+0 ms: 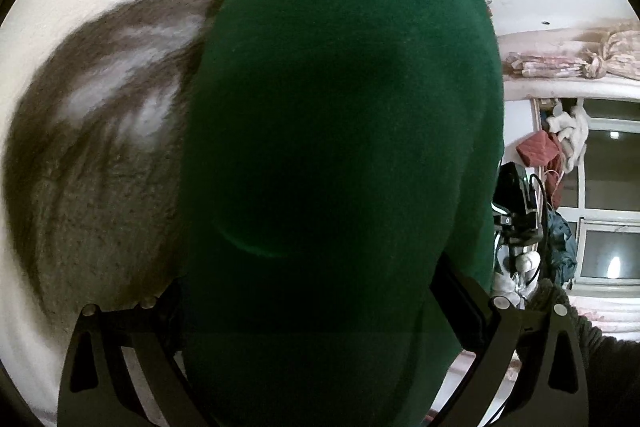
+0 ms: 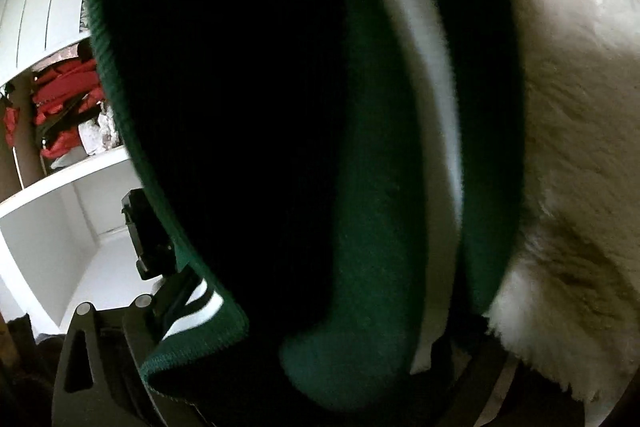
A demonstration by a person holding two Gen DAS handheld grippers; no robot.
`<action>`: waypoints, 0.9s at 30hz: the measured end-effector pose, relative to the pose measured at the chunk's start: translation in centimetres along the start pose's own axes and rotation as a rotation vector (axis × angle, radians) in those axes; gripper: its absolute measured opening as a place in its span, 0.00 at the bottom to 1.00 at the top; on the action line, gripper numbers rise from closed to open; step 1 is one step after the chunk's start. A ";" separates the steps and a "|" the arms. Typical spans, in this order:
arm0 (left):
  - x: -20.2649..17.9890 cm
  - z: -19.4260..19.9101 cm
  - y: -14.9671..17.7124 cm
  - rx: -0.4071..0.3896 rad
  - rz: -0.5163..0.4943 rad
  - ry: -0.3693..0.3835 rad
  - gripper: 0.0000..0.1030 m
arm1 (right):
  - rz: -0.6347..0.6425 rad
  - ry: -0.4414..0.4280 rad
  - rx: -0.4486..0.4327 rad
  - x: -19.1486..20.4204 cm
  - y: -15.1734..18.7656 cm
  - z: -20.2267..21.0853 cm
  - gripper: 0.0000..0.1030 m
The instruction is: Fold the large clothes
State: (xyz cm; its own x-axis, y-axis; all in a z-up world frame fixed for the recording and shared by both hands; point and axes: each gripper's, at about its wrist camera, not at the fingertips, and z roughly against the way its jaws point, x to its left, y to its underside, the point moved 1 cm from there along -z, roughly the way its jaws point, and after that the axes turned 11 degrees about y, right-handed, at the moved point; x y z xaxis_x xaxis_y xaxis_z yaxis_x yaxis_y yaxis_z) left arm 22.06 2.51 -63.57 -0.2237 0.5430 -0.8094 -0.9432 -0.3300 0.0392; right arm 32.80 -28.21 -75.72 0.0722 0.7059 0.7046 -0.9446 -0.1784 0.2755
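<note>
A dark green garment (image 1: 340,107) fills the middle of the left wrist view. My left gripper (image 1: 312,327) is shut on the green garment, whose cloth bulges out between the two black fingers and hides their tips. In the right wrist view the same green garment (image 2: 368,227) shows a white stripe (image 2: 436,147) and a ribbed hem. My right gripper (image 2: 304,355) is shut on the green garment near that hem; the cloth covers most of the fingers. The garment hangs lifted above a fluffy white and brown blanket (image 1: 100,147).
The fluffy blanket (image 2: 580,167) lies under and to the right of the right gripper. White shelves (image 2: 60,227) with red items (image 2: 64,99) stand at the left. A window (image 1: 608,219), piled clothes and a black device (image 1: 516,203) are at the right of the left wrist view.
</note>
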 end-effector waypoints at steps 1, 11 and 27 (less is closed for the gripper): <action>-0.2 0.2 -0.1 -0.009 -0.012 0.005 0.97 | -0.001 -0.006 -0.014 0.3 0.0 -0.1 0.95; -2.5 2.3 -0.1 -0.057 -0.090 0.015 0.59 | -0.056 -0.095 -0.166 3.9 1.0 -0.3 0.38; -11.5 3.4 -6.4 -0.030 -0.254 0.068 0.56 | 0.032 -0.127 -0.362 9.3 4.6 14.4 0.34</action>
State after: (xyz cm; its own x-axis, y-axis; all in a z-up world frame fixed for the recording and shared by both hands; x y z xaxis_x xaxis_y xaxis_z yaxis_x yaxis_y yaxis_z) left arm 29.83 1.02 -52.47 0.0377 0.5584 -0.8287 -0.9590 -0.2128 -0.1870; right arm 33.78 -32.31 -58.48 0.0582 0.6096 0.7906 -0.9973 0.0704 0.0191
